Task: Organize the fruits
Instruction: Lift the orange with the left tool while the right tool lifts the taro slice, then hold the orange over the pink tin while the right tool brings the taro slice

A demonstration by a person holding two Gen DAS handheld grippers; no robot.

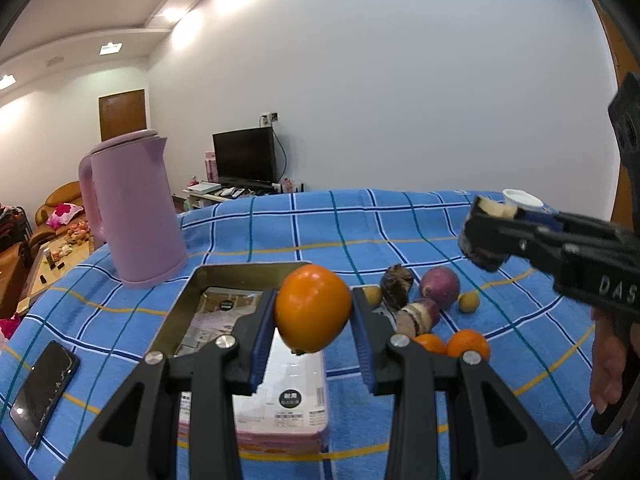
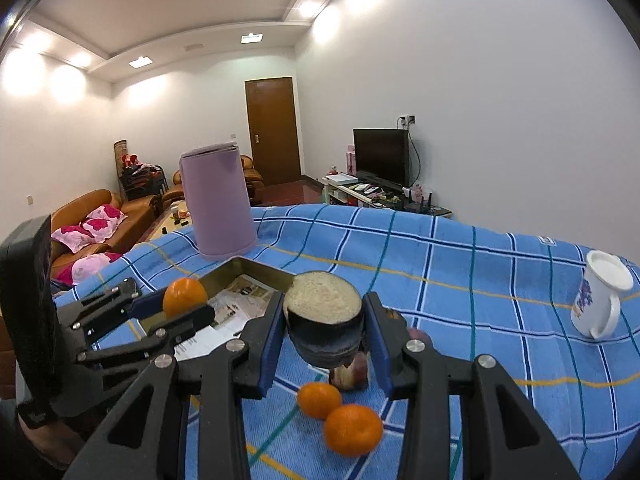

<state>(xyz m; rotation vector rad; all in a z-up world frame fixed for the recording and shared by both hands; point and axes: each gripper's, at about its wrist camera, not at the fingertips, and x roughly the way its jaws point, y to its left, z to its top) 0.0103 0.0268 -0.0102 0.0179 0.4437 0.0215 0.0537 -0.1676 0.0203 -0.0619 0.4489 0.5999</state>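
Note:
My left gripper [image 1: 314, 312] is shut on an orange [image 1: 313, 307] and holds it above the near end of a metal tray [image 1: 188, 296]. It also shows in the right wrist view [image 2: 180, 306], with the orange [image 2: 185, 295]. My right gripper [image 2: 325, 320] is shut on a cut dark eggplant piece [image 2: 325, 320], held above the table; it shows at the right of the left wrist view [image 1: 486, 236]. Two small oranges [image 2: 338, 416] and a cut purple piece [image 2: 352, 372] lie on the cloth below. A purple round fruit [image 1: 440, 288], small yellow fruits [image 1: 469, 302] and a dark piece [image 1: 397, 286] lie nearby.
A pink kettle [image 1: 132, 212] stands behind the tray. A phone [image 1: 44, 392] lies at the left. A pink package [image 1: 296, 396] lies at the tray's near end. A white mug [image 2: 598, 304] lies tilted at the right on the blue checked cloth [image 2: 460, 264].

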